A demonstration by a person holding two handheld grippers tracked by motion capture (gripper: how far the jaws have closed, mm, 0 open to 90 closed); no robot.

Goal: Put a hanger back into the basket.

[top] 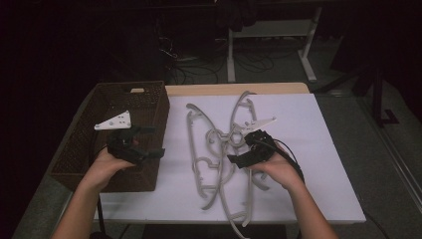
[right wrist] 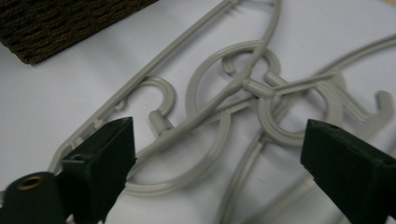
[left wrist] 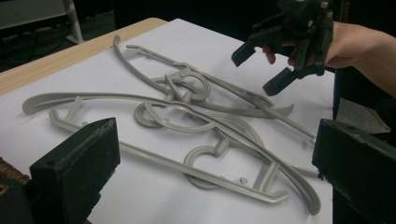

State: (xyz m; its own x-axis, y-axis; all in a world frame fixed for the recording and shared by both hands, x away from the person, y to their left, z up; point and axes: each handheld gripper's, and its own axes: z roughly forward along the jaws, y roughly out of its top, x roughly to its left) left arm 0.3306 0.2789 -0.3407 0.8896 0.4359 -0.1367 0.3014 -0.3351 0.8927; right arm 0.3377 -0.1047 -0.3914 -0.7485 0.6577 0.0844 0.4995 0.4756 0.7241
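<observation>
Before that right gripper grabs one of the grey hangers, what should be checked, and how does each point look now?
1. Right gripper open wide enough: ok, jaws apart with nothing between them.
2. Right gripper over the hangers: ok, hooks lie below its jaws.
3. One hanger free to lift alone: not ok, the hooks are interlocked.
4. Left gripper out of the way: ok, open at the basket's edge, holding nothing.
5. Basket has room: ok, its inside looks bare.
6. Which hanger lies on top: cannot tell.

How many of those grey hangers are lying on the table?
About 4, tangled, so the count may be off: left hanger, middle hanger, upper right hanger, lower right hanger.
</observation>
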